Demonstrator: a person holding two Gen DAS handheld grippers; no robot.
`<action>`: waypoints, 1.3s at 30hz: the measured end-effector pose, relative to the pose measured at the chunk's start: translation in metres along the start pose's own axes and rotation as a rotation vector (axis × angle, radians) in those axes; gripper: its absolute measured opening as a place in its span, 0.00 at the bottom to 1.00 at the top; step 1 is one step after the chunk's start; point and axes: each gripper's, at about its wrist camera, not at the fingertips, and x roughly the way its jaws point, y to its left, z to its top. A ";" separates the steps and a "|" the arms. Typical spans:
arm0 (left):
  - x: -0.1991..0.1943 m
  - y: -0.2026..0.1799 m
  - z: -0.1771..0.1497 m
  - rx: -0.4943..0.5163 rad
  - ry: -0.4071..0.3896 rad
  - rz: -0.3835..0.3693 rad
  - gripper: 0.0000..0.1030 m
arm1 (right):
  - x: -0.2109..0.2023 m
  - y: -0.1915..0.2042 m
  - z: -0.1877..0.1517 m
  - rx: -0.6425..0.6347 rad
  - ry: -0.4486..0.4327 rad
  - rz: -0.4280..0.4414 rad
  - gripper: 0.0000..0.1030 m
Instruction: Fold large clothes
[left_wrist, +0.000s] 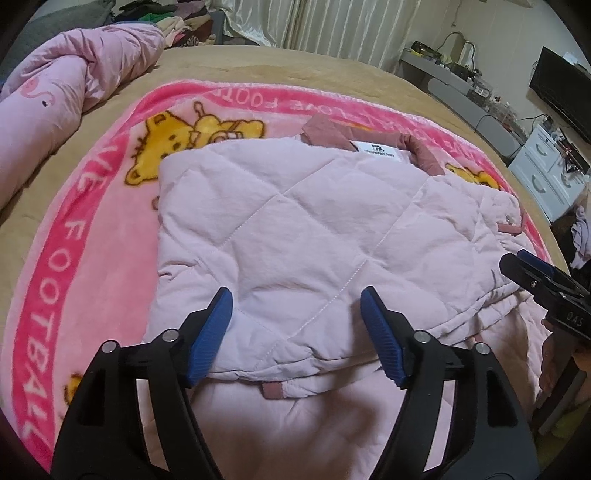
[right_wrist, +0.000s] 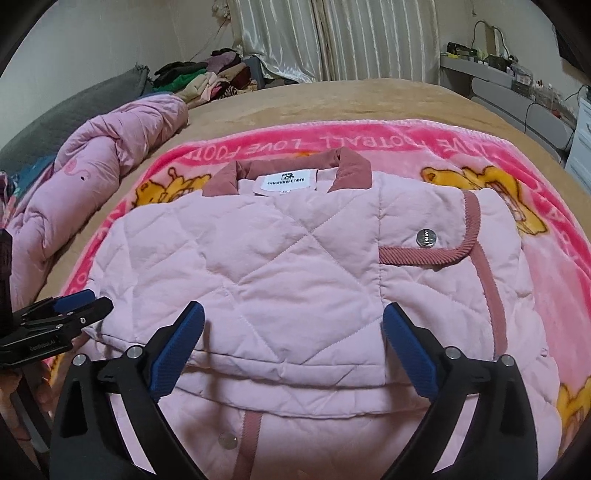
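A pale pink quilted jacket (left_wrist: 295, 229) with a dusty-rose collar and white label lies partly folded on a pink cartoon blanket (left_wrist: 92, 229); it also shows in the right wrist view (right_wrist: 280, 266). My left gripper (left_wrist: 296, 306) is open and empty, its blue pads just above the jacket's near folded edge. My right gripper (right_wrist: 293, 325) is open and empty over the jacket's near edge. The right gripper also shows at the right edge of the left wrist view (left_wrist: 528, 269), and the left gripper at the left edge of the right wrist view (right_wrist: 85, 306).
The blanket (right_wrist: 369, 140) lies on a tan bed (left_wrist: 258, 66). A rolled pink duvet (left_wrist: 70, 88) lies along the bed's left side. A clothes pile (right_wrist: 210, 79) sits at the far left. Curtains, a grey desk (left_wrist: 461, 96) and white drawers (left_wrist: 543, 173) stand beyond the bed.
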 end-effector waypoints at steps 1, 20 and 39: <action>-0.002 -0.001 0.000 0.001 -0.002 0.001 0.67 | -0.003 -0.001 0.001 0.008 -0.005 0.004 0.95; -0.049 0.009 0.003 -0.071 -0.041 -0.013 0.91 | -0.034 0.001 -0.003 0.045 -0.033 0.034 0.95; -0.115 0.011 -0.004 -0.074 -0.153 -0.015 0.91 | -0.084 0.005 0.004 0.041 -0.111 0.055 0.96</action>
